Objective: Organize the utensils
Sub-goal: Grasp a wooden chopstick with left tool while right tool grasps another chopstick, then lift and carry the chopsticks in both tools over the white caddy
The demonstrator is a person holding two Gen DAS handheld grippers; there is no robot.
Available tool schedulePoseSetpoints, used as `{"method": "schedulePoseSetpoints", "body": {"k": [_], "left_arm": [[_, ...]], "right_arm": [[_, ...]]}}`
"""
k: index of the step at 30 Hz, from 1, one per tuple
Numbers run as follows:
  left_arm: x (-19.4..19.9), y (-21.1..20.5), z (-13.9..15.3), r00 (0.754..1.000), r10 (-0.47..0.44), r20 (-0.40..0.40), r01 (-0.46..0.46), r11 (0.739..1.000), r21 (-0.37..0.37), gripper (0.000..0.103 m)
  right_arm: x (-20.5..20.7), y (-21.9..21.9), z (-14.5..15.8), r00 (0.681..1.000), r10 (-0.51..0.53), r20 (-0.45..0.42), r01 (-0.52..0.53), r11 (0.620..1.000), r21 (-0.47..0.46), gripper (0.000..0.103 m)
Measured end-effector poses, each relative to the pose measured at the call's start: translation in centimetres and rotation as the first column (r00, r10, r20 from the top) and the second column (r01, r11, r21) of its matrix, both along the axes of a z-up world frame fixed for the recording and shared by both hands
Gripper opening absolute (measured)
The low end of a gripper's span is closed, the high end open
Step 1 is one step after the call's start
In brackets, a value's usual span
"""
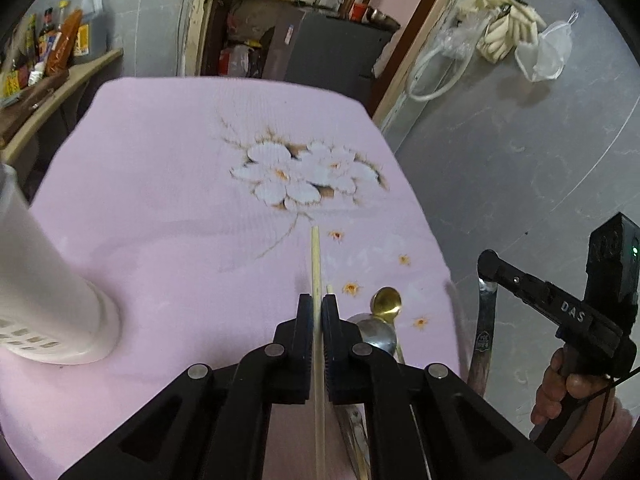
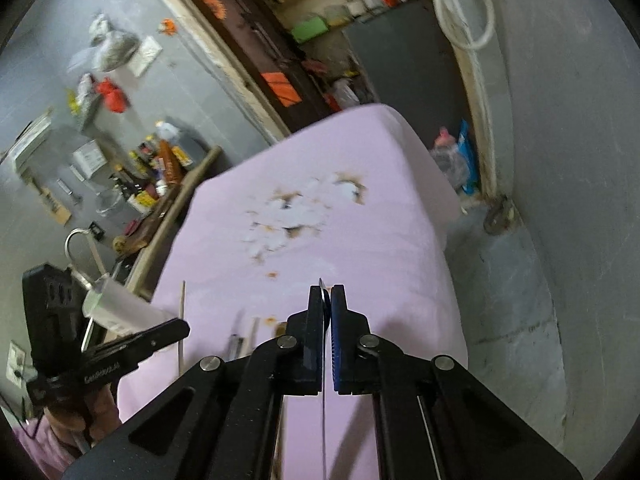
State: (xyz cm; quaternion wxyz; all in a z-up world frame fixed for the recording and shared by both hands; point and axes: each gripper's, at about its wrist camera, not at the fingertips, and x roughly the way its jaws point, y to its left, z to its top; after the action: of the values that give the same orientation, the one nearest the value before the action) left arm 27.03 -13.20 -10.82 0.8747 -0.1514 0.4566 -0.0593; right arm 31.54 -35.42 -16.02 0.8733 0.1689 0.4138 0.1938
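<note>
My left gripper (image 1: 318,304) is shut on a pale wooden chopstick (image 1: 316,264) that sticks out forward above the pink cloth. A second chopstick tip (image 1: 330,289), a gold spoon (image 1: 387,302) and a steel spoon (image 1: 378,336) lie on the cloth just right of it. A white perforated utensil holder (image 1: 48,296) stands at the left. My right gripper (image 2: 327,294) is shut on a thin steel utensil (image 2: 322,360) seen edge-on; in the left wrist view it hangs from that gripper (image 1: 490,270) as a metal handle (image 1: 484,332) beyond the table's right edge.
The table wears a pink cloth with a white flower print (image 1: 308,172). A shelf with bottles (image 1: 52,44) stands at the far left. Grey floor (image 1: 520,168) lies to the right. More utensils (image 2: 236,340) lie on the cloth in the right wrist view.
</note>
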Motion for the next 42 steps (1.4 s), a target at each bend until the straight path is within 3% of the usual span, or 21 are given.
{"method": "schedulePoseSetpoints", "body": {"k": [11,18,23,30,34,42], "left_arm": [[-4.3,1.9,4.8,0.997,0.010,0.074,-0.010,1.000,-0.002,0.005],[-6.9,3.8,7.3,0.987,0.059,0.151,-0.056,0.998,-0.024,0.005],[-7.9,7.0,10.1,0.973,0.098,0.210,-0.094,0.995,-0.027,0.005],[-9.1,13.8,14.5,0.937,0.171,0.305,-0.175,0.984,-0.014,0.005],[-9.5,18.1,16.3,0.905,0.221,0.364,-0.237,0.972,-0.002,0.005],[-9.2,24.7,17.2,0.850,0.294,0.437,-0.334,0.942,0.017,0.005]], "right_arm": [[-3.1,0.7,5.5,0.988,0.028,0.151,-0.026,1.000,-0.015,0.003],[-5.4,3.5,10.1,0.962,0.059,0.268,-0.046,0.997,-0.055,0.003],[-5.8,6.8,13.8,0.941,0.066,0.333,-0.067,0.998,-0.011,0.003],[-5.7,14.2,18.6,0.891,0.093,0.444,-0.125,0.991,0.043,0.003],[-5.9,18.9,20.8,0.862,0.092,0.498,-0.140,0.988,0.060,0.003],[-6.7,26.2,21.9,0.826,0.047,0.561,-0.057,0.998,0.000,0.003]]}}
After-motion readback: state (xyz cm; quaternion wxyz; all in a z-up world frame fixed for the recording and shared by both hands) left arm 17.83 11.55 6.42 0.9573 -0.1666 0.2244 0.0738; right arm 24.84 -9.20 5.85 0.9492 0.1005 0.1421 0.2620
